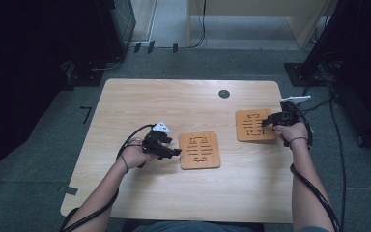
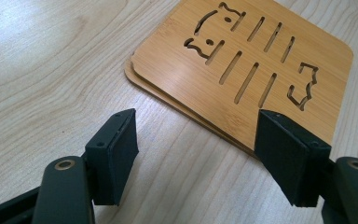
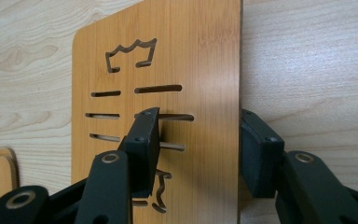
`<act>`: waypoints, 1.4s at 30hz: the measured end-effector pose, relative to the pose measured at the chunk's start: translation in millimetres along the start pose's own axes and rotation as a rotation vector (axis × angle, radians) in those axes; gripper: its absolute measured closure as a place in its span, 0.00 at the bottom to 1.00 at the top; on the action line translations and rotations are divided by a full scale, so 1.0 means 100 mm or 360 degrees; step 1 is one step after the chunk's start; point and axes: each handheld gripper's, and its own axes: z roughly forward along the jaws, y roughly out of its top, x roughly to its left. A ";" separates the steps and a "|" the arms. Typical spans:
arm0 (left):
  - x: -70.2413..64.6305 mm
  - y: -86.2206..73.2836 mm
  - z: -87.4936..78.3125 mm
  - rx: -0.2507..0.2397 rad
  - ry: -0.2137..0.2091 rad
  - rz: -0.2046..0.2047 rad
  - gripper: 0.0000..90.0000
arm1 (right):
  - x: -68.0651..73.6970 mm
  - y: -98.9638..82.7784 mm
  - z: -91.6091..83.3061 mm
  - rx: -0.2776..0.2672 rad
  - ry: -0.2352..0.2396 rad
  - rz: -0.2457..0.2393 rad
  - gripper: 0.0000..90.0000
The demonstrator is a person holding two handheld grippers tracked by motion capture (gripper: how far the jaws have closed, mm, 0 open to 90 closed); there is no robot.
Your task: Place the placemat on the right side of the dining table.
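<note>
Three bamboo trivets: two stacked (image 2: 242, 70), one apart (image 1: 254, 125).

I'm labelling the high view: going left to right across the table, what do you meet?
Left gripper → near trivet stack → cable hole → far trivet → right gripper.

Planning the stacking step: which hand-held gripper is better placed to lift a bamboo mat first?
Right. The right hand-held gripper already straddles the far mat's edge, while the left hand-held gripper is open short of the near mats.
</note>
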 end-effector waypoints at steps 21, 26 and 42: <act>0.01 -0.01 0.01 0.0010 0.0009 -0.0003 0.32 | -0.01 -0.04 0.06 -0.0011 -0.0002 -0.0029 0.55; 0.01 -0.01 0.01 0.0008 0.0010 -0.0004 0.32 | 0.04 -0.06 0.03 -0.0040 0.0007 -0.0068 0.53; 0.00 -0.02 0.01 0.0016 0.0013 -0.0002 0.32 | 0.20 -0.18 0.00 -0.0098 0.0014 -0.0232 0.49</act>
